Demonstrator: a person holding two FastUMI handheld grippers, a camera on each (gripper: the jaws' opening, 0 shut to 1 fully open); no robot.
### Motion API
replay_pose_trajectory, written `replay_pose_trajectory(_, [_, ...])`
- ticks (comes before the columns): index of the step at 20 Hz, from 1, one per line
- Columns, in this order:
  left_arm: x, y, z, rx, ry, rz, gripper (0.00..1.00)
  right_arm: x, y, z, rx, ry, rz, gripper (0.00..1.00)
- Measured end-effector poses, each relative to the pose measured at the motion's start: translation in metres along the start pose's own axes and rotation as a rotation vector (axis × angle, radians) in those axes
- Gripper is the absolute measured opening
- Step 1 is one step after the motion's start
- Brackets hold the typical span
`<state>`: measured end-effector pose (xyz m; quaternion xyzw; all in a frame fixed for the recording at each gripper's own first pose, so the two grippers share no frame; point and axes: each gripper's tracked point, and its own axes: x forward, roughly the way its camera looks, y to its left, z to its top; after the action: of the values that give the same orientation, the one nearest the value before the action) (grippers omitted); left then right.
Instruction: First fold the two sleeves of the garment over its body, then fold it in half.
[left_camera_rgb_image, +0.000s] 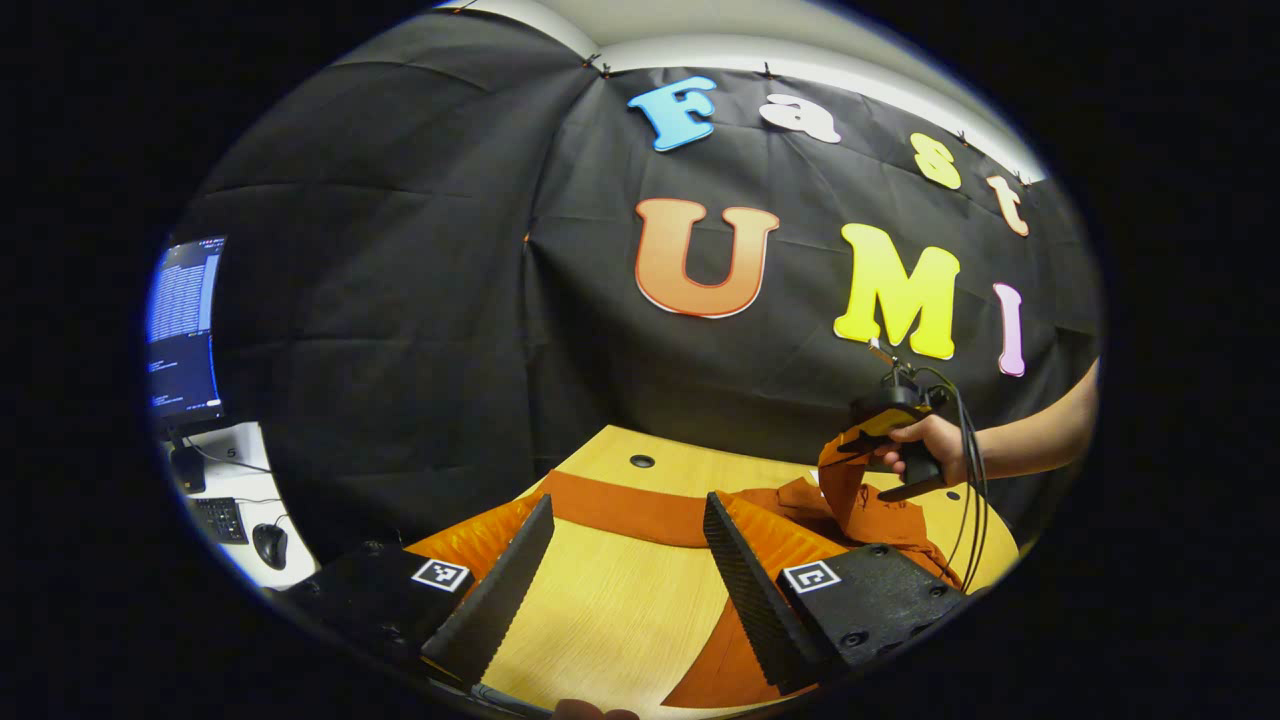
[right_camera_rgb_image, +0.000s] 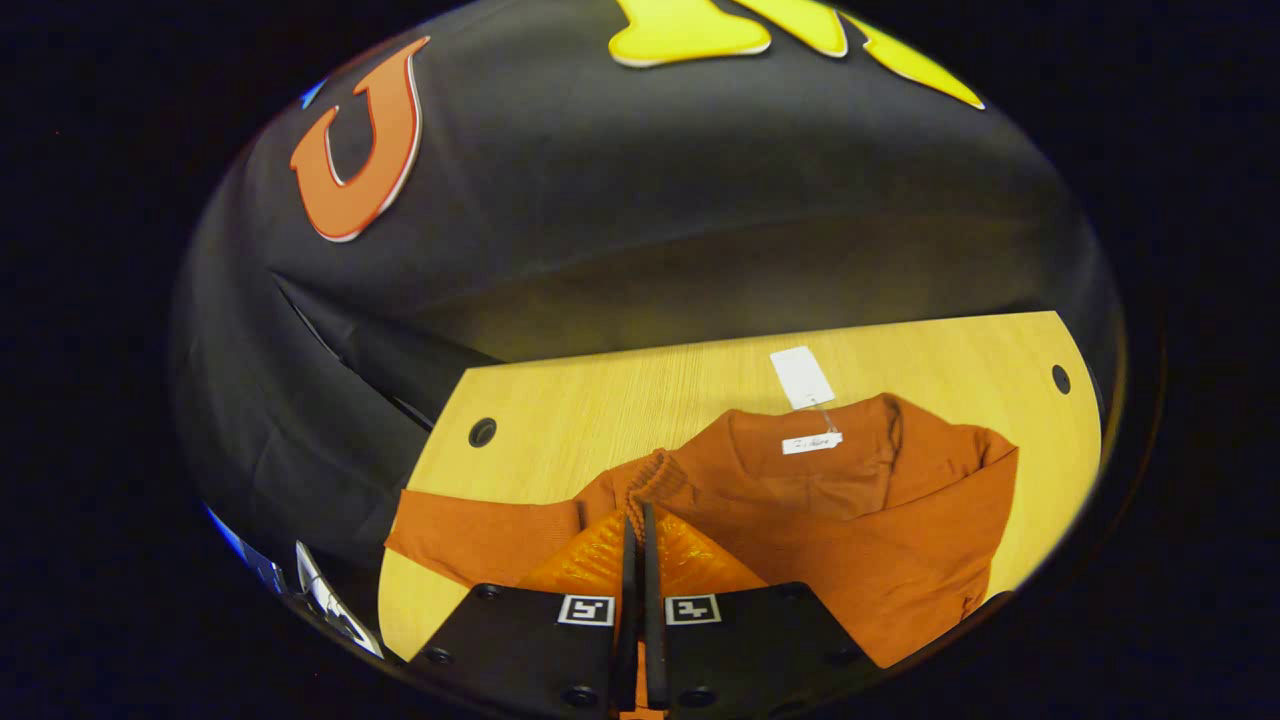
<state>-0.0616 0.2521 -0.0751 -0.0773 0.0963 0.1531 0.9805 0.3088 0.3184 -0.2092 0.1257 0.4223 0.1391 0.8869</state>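
Clamped in the right gripper (right_camera_rgb_image: 636, 545), whose jaws stand closed to a sliver, is the ribbed cuff of one sleeve (right_camera_rgb_image: 650, 480) of the rust-orange garment (right_camera_rgb_image: 860, 520). In the right gripper view that cuff sits bunched right at the fingertips, lifted over the garment's body, which lies on the pale wooden worktop (right_camera_rgb_image: 600, 400) with a white tag (right_camera_rgb_image: 801, 377) at the collar. The other sleeve (right_camera_rgb_image: 480, 535) stretches flat across the wood, off to the left in that view.

To do this step well, I judge the held cuff should be carried across the chest and laid flat before the grip lets go, low enough that the fabric does not drag the body out of square. The sleeve should land straight, with no twist along it.

In the left gripper view, a bare hand (left_camera_rgb_image: 925, 445) holds the right gripper raised above the worktop's far side, forearm reaching in from the right, with orange cloth hanging from it down to the pile. The left gripper (left_camera_rgb_image: 625, 520) hovers low over bare wood, its jaws spread wide and holding nothing; garment fabric lies just past its tips. It looks well placed to pin the body, or to take the flat sleeve afterwards.
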Motion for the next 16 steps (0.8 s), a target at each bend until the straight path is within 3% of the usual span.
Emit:
replay_pose_trajectory(4, [-0.003, 0.016, -0.009, -0.029, 0.026, 0.036, 0.98, 0.038, 0.02, -0.019, 0.033, 0.037, 0.013, 0.05])
replay_pose_trajectory(5, [-0.002, 0.018, -0.009, -0.035, 0.026, 0.036, 0.98, 0.038, 0.023, -0.021, 0.039, 0.043, 0.02, 0.11])
replay_pose_trajectory(9, [0.014, 0.02, -0.005, -0.046, 0.02, 0.019, 0.98, 0.018, 0.045, -0.014, 0.057, 0.033, 0.1, 0.14])
replay_pose_trajectory(10, [0.021, 0.018, -0.003, -0.042, 0.017, 0.01, 0.98, 0.01, 0.046, -0.008, 0.054, 0.016, 0.109, 0.24])
replay_pose_trajectory(14, [0.056, 0.017, 0.006, -0.03, 0.002, -0.036, 0.98, -0.039, 0.035, 0.004, 0.037, -0.05, 0.128, 0.32])
replay_pose_trajectory(15, [0.065, 0.018, 0.007, -0.038, -0.001, -0.05, 0.98, -0.058, 0.03, 0.0, 0.03, -0.06, 0.135, 0.51])
replay_pose_trajectory(16, [0.074, 0.019, 0.01, -0.044, -0.001, -0.063, 0.98, -0.074, 0.026, -0.007, 0.014, -0.059, 0.149, 0.5])
